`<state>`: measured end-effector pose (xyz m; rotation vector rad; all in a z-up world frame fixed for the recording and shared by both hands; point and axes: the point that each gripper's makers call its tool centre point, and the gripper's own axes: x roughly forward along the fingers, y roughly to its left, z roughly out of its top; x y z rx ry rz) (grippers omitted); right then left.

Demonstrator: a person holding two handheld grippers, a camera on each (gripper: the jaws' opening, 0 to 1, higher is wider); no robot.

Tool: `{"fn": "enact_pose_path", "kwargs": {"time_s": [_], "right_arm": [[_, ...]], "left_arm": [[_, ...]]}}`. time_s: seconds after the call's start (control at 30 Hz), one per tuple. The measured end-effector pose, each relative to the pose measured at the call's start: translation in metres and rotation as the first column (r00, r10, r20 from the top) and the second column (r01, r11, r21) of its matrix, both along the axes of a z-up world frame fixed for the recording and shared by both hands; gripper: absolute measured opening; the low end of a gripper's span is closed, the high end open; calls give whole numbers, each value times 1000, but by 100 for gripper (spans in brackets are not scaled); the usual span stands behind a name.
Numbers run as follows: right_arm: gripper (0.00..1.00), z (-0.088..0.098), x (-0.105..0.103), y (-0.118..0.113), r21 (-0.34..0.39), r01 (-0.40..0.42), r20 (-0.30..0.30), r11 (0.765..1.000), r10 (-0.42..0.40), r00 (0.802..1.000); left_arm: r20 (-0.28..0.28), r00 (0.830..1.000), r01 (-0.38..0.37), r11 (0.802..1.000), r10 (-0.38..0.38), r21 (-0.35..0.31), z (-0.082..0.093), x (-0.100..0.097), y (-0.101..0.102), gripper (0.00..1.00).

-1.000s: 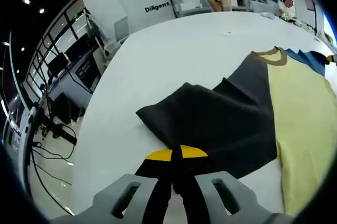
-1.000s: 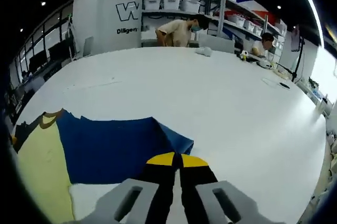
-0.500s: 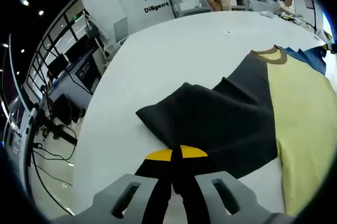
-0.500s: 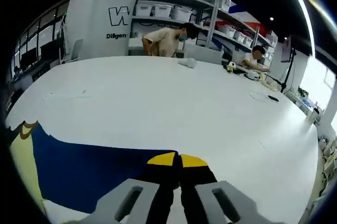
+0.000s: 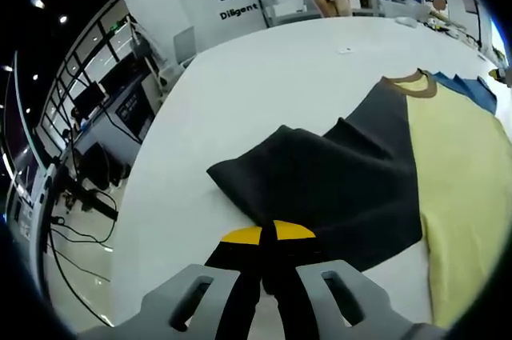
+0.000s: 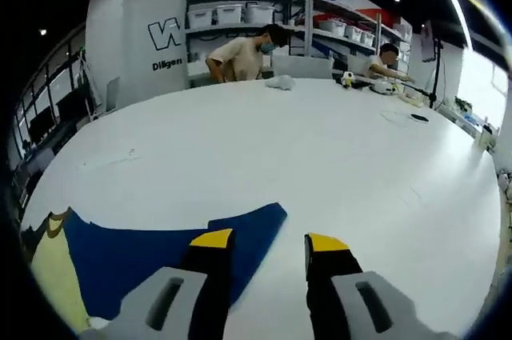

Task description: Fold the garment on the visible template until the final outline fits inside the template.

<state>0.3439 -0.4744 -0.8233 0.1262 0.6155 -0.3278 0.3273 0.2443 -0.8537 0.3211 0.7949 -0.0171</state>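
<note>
- Tabletop (image 5: 264, 68): a wide white surface carrying the whole job. No drawn template outline can be made out on it in either view, so the fold lines would have to be judged against the shirt's own edges.
- Shirt (image 5: 460, 172): lying flat on the tabletop, pale yellow down the body, with a brown collar (image 5: 410, 82) at the far end. Seen from the left gripper view, one side panel is dark grey; seen from the right gripper view, the other is blue.
- Dark grey sleeve (image 5: 320, 188): spread outward from the body, with a soft ridge of slack running across it. To fold it well, it would be best carried low and straight over the yellow body so that the ridge does not get trapped as a crease.
- Blue sleeve (image 6: 160, 248): lying flat on the tabletop, its pointed corner just beside the inner tip of the right tongs and not held.
- Left tongs (image 5: 268, 234): tips pressed together on the near edge of the dark grey sleeve, a firm hold at the hem.
- Right tongs (image 6: 270, 240): tips apart above the tabletop, gripping nothing. A good next hold would take the blue corner square on, matching the height of the left side.
</note>
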Motion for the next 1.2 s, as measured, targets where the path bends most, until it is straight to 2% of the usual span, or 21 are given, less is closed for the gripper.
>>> {"fn": "enact_pose_path", "kwargs": {"time_s": [0.1,0.23,0.37,0.43,0.6,0.67,0.8,0.97,1.03,1.1,1.2], "right_arm": [[32,-2,6,18,-11,-68,15,998,68,998],[30,-8,15,36,-58,-161,-13,985,160,987],[26,-14,25,46,-56,-197,-17,979,197,980],[24,-18,29,46,-88,-219,-32,972,217,976],[22,-27,38,43,-71,-219,-35,973,217,976],[20,-33,39,41,-67,-212,-55,975,209,976],[14,-39,39,40,-69,-215,-67,974,210,975],[8,-38,41,35,-71,-204,-54,976,200,978],[0,-37,41,30,-92,-199,-59,976,195,979],[0,-35,41,29,-73,-186,-42,980,184,982],[0,-33,40,27,-83,-182,-42,980,179,983]], "left_arm": [[0,1000,-4,1000,4,-5,0,0,0,8],[1,1000,-3,1000,3,1,0,0,0,8],[2,1000,-6,1000,6,-2,0,0,0,8],[2,1000,-9,1000,10,-5,0,0,0,8],[6,1000,-23,1000,23,-21,-1,2,1,8],[8,999,-36,999,36,-30,-1,2,1,8],[18,999,-29,999,29,-17,-1,2,1,8],[21,999,-26,1000,26,-18,-1,2,1,8],[19,999,-29,999,29,-22,-1,2,0,8],[20,999,-33,999,34,-29,-1,2,0,8],[26,999,-25,1000,26,-18,0,2,0,9]]}}
